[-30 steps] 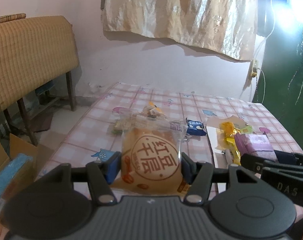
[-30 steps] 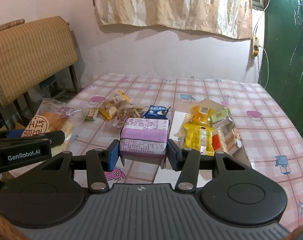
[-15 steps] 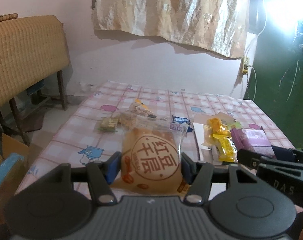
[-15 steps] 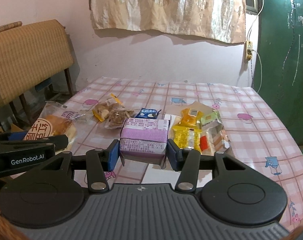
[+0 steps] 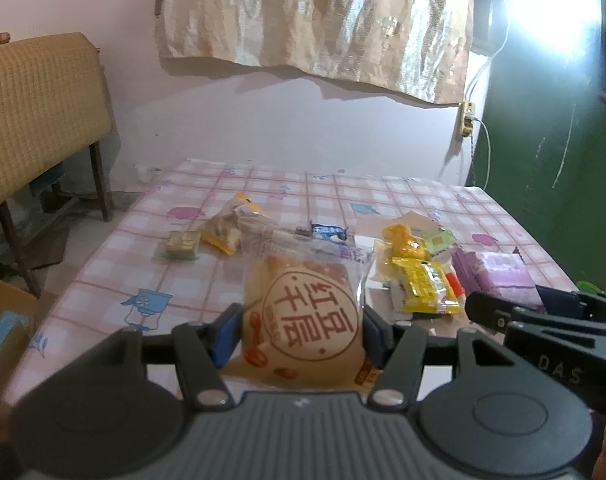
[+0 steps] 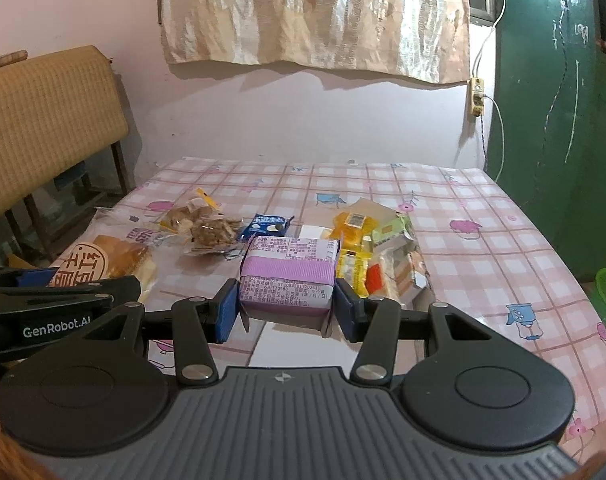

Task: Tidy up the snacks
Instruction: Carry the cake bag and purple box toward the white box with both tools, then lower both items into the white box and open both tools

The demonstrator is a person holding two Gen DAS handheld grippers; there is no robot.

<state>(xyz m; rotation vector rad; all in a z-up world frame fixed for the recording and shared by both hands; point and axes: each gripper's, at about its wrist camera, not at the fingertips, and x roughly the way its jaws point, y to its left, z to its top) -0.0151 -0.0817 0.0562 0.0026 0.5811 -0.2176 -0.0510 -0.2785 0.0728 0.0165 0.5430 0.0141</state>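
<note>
We recorded the left gripper (image 5: 302,334) pinching a clear-wrapped bread bun (image 5: 303,320), its blue pads pressed against both sides of the soft, crinkled film with the round brown stamp facing up. The right gripper (image 6: 287,307) clamped a purple packet (image 6: 289,276), a squarish block with ribbed wrapping and fine print on its near face. Both packs sat above the near part of the table (image 6: 483,248), side by side and close together.

Beyond them a loose cluster of snacks lay mid-table: a yellow sachet (image 5: 425,286), a blue wrapped biscuit (image 6: 266,225), a clear bag of brown pieces (image 6: 207,228), and a small green-edged bar (image 5: 179,245) apart to the left. The far half of the pink checked oilcloth was bare up to the wall, and the right side was bare out to its edge beside the green door (image 6: 551,120).

We noted a woven cane chair (image 5: 35,112) left of the table and a cardboard box (image 5: 3,320) cut off at the frame's edge. Glare at upper right washed out the window area. The lower ends of both held packs were hidden behind the gripper bodies, and most print was unreadable.
</note>
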